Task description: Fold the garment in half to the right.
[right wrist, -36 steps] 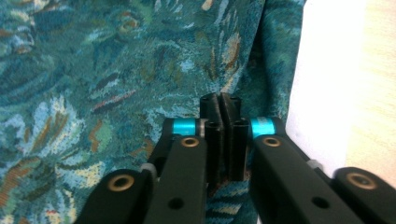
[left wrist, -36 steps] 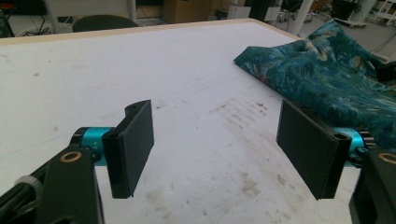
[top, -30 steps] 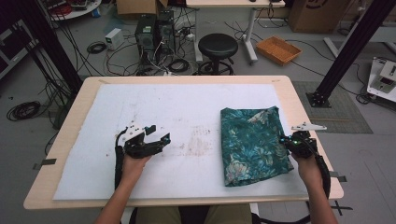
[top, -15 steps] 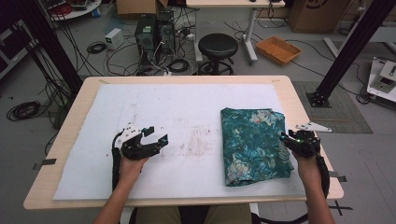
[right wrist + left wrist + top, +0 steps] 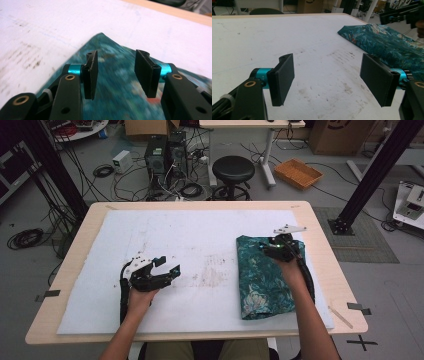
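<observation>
**Two open claws over a tabletop with a folded cloth**

On the tabletop (image 5: 320, 220), a white sheet (image 5: 200, 240) covers most of the wooden surface, smudged with dark marks near its middle. A folded teal cloth (image 5: 262, 285) with a flowered print lies on the right part of the sheet, its long side running toward the person.

At the left of the high view, the left claw (image 5: 167, 266) hangs over the bare white sheet, well apart from the cloth, held by the person's left hand (image 5: 140, 297). Its jaws stand wide apart with nothing between them; the left gripper view shows stained white sheet through the gap and the cloth (image 5: 387, 42) off to the right.

Over the far end of the cloth, the right claw (image 5: 280, 245) is held by the person's right hand (image 5: 292, 267), with a grey plate (image 5: 289, 228) on top of it. In the right gripper view its jaws are partly open and hold nothing; the printed cloth (image 5: 117, 82) lies blurred under and between them, with one corner of it pointing out onto the white sheet (image 5: 50, 22). Whether the jaw tips touch the fabric cannot be told.

Beyond the tabletop, a black stool (image 5: 233, 170), an orange basket (image 5: 299, 172) and loose cables stand on the floor.
</observation>
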A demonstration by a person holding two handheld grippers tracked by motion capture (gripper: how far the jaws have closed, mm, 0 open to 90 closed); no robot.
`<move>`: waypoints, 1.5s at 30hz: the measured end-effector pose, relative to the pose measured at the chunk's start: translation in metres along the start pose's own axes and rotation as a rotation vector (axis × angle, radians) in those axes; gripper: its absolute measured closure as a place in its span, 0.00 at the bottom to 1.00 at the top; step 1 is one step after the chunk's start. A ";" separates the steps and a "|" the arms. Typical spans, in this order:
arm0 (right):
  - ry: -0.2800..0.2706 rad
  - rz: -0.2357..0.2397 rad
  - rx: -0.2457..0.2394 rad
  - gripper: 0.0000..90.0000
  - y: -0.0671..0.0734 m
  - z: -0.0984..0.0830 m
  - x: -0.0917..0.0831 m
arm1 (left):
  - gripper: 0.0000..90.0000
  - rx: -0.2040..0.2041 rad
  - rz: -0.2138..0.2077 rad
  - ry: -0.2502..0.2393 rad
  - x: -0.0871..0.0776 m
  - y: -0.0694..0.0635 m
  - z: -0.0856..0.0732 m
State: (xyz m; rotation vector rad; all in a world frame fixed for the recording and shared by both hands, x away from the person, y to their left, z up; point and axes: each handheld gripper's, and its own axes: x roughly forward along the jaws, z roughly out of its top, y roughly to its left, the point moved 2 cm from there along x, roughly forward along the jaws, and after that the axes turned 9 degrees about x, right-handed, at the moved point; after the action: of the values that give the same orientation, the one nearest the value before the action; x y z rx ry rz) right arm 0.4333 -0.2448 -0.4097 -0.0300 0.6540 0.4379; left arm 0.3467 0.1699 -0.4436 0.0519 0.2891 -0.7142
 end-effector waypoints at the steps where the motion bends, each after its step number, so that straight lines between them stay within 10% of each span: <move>1: 0.015 0.000 0.006 0.60 0.003 0.004 0.009 | 0.31 0.000 0.000 0.000 0.000 0.000 0.000; 12: 0.124 -0.026 0.028 0.61 0.023 0.027 0.065 | 0.31 -0.004 -0.003 0.002 -0.001 0.002 -0.001; 21: 0.242 -0.068 0.033 0.94 0.029 0.018 0.095 | 0.32 -0.009 -0.004 -0.003 -0.003 0.004 -0.001; 42: 0.144 0.055 0.019 0.99 0.056 0.029 0.099 | 0.32 -0.008 -0.005 0.007 -0.001 0.004 -0.002; 45: 0.149 0.053 0.017 0.81 0.056 0.028 0.102 | 0.32 -0.004 -0.008 0.008 -0.001 0.004 -0.002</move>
State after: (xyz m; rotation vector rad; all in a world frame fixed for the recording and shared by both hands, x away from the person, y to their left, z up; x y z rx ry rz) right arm 0.4988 -0.1504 -0.4422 -0.0297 0.8065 0.4846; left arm 0.3477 0.1736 -0.4457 0.0502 0.2984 -0.7219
